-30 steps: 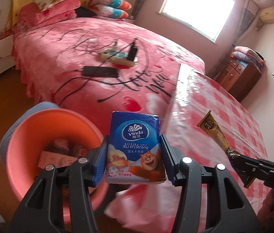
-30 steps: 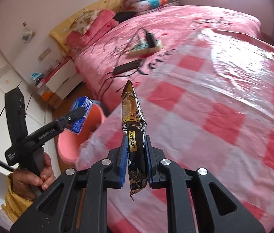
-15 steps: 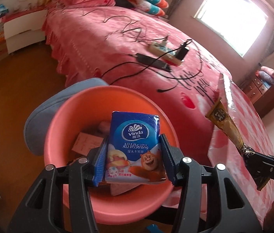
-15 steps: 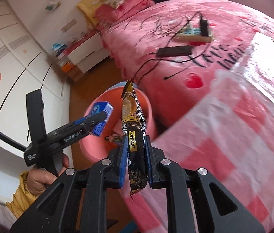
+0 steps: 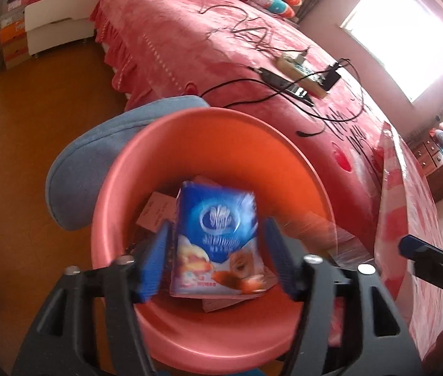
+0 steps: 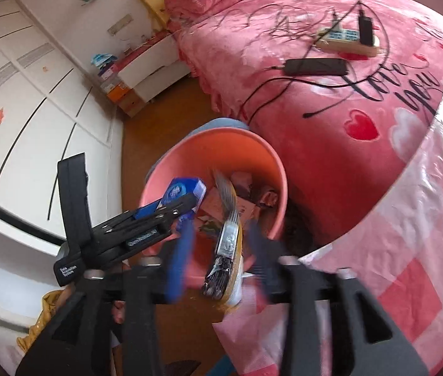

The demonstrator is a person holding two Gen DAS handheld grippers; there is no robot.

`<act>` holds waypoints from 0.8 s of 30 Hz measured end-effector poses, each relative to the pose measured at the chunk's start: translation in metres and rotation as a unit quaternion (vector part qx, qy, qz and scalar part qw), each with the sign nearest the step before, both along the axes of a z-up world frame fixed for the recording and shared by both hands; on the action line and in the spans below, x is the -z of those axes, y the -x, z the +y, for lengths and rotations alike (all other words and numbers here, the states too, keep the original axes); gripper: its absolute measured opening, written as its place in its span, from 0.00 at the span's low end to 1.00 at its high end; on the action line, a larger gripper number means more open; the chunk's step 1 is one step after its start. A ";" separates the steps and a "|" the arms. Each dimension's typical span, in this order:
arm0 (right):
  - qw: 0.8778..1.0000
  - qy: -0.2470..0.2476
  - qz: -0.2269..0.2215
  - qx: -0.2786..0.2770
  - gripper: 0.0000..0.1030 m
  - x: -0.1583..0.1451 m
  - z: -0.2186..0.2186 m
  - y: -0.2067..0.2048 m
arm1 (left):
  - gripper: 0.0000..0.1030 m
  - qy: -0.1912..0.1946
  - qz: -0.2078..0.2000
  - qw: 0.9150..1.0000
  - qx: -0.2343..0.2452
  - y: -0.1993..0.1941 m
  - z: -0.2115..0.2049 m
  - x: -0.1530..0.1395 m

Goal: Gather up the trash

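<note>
round glossy pink bin (image 5: 190, 338), blue rectangular tissue pack (image 5: 218, 238), crinkled foil wrapper (image 6: 227, 241)

My tongs (image 5: 216, 260) are matt black plastic; the pack (image 5: 218, 235) looks glossy, the bin (image 5: 221, 131) smooth plastic, the bed (image 5: 190, 37) soft plush cloth, the floor (image 5: 49, 100) polished wood

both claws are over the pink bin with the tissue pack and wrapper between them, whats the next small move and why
Probably draw both claws back toward the checked table. The left claw and right claw have just been opening, and gaps show beside the tissue pack and the wrapper, so both pieces look released over the bin.
</note>
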State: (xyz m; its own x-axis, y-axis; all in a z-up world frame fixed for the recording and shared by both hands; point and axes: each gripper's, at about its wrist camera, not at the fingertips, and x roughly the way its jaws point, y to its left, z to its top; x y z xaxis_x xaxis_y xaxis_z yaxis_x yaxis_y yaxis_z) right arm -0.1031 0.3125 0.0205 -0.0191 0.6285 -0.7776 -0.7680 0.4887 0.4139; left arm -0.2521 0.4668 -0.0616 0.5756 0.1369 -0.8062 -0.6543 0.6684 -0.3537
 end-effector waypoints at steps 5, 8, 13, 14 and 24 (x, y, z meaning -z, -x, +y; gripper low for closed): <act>0.998 -0.011 -0.033 0.045 0.76 -0.013 -0.027 -0.009 | 0.82 -0.030 -0.012 0.999 -0.010 0.006 -0.001 -0.009; 0.996 -0.012 -0.052 0.066 0.79 -0.018 -0.041 -0.013 | 0.86 -0.046 -0.019 0.999 -0.015 0.007 -0.003 -0.016; 0.993 -0.019 -0.062 0.094 0.79 -0.020 -0.066 -0.019 | 0.90 -0.065 -0.015 0.998 -0.018 0.003 -0.005 -0.026; 0.993 -0.018 -0.066 0.097 0.80 -0.020 -0.069 -0.018 | 0.90 -0.070 -0.013 0.997 -0.018 0.003 -0.006 -0.028; 0.983 -0.014 -0.092 0.155 0.87 -0.016 -0.114 -0.026 | 0.92 -0.113 -0.026 0.993 0.004 -0.010 -0.028 -0.055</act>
